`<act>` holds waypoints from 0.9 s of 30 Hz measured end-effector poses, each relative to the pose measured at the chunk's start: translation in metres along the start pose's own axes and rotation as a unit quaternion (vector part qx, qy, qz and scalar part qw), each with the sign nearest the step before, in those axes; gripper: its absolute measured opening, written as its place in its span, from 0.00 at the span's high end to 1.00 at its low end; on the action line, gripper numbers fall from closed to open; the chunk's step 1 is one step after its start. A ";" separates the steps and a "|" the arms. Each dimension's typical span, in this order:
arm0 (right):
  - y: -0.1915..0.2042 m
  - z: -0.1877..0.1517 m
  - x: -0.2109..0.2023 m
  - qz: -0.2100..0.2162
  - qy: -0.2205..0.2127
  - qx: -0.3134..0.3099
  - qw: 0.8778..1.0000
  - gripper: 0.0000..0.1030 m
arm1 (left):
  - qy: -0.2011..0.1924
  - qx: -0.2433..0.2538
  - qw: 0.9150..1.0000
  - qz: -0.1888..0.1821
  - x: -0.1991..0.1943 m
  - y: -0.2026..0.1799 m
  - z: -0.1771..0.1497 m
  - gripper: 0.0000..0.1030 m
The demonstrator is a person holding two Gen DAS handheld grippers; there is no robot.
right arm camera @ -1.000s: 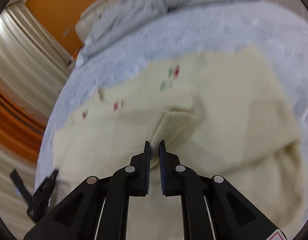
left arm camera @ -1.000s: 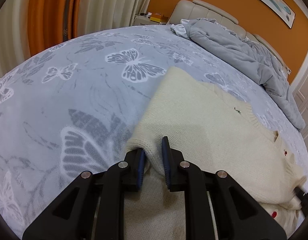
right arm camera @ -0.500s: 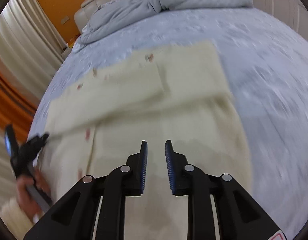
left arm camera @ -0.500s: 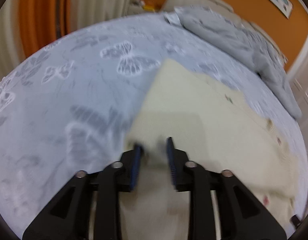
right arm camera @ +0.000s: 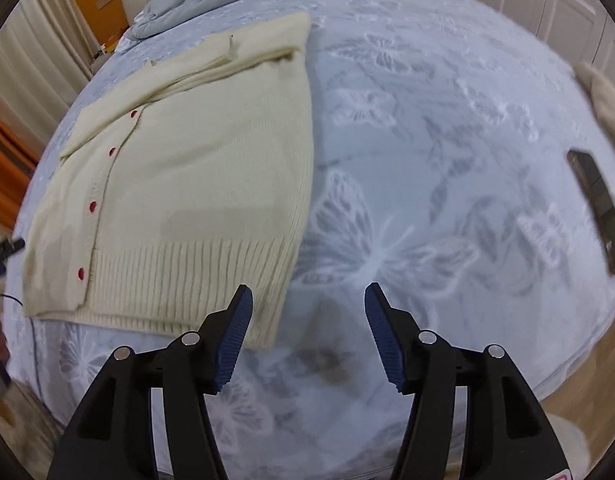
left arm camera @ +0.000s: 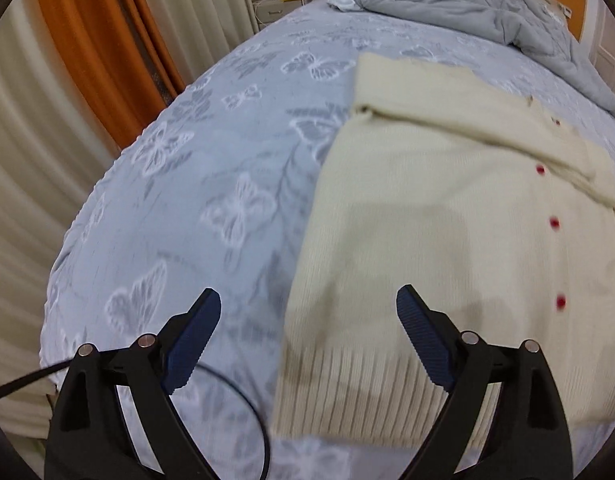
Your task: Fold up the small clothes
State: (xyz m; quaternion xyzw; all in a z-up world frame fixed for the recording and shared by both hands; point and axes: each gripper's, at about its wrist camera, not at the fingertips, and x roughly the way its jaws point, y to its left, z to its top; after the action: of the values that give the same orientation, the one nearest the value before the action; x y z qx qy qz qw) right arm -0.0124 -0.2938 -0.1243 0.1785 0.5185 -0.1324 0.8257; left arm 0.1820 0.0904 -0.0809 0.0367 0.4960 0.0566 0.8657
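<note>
You are working over a wide bed (left arm camera: 227, 160) covered in a pale blue-grey spread with white butterfly print, its surface kept bare around the garment so the folds have room. A rumpled grey quilt (left arm camera: 487, 12) is pushed up toward the headboard, out of the way.

The task's thing, a cream knitted cardigan with small red buttons (left arm camera: 447, 220), lies flat near the foot edge of the bed, ribbed hem toward you. Both sleeves appear already turned in across the upper body, so it reads as a tidy oblong; judging by that, the sleeve fold is done and a fold of the body likely comes next.

A dark flat phone-like slab (right arm camera: 595, 208) rests on the spread well apart from the cardigan, to its right, with a fuzzy beige item (right arm camera: 599, 96) beyond it at the edge of view.

Your left tool (left arm camera: 307, 320) hangs tilted steeply down over the cardigan's left hem corner; its jaws have just been opening and stand wide, released, gripping nothing. Your right tool (right arm camera: 307, 312) points down just off the right hem corner, jaws likewise just opened, with only the hem's edge below and bare spread between them.
</note>
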 end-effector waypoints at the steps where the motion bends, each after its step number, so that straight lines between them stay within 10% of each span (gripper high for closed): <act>1: 0.000 -0.001 0.003 0.003 0.003 0.006 1.000 0.44 | 0.005 0.002 1.000 0.000 -0.001 0.000 -0.005 0.15; 10: 0.001 -0.002 0.026 0.046 0.010 0.041 0.998 0.40 | 0.118 -0.114 0.985 -0.061 0.048 0.035 -0.039 0.08; 15: 0.006 0.001 0.031 0.114 0.017 0.068 0.991 0.40 | 0.117 -0.134 0.979 -0.098 0.046 0.044 -0.043 0.11; 18: 0.011 0.004 0.040 0.118 0.027 0.086 0.989 0.46 | 0.128 -0.151 0.973 -0.119 0.045 0.047 -0.038 0.44; 20: 0.015 0.006 0.043 0.110 0.030 0.089 0.989 0.90 | 0.139 -0.156 0.967 -0.143 0.044 0.050 -0.034 0.82; 21: 0.017 0.007 0.044 0.112 0.040 0.093 0.989 0.90 | 0.149 -0.160 0.963 -0.159 0.044 0.050 -0.032 0.90; 27: 0.023 0.015 -0.024 0.142 -0.033 0.091 0.985 0.93 | 0.106 -0.171 0.956 -0.212 -0.014 0.067 -0.024 0.92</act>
State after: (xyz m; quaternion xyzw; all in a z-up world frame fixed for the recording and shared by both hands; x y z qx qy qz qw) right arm -0.0009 -0.2789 -0.0930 0.3199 0.4462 -0.0659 0.8332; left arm 0.1502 0.1553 -0.0725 -0.2242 0.5639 -0.0402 0.7938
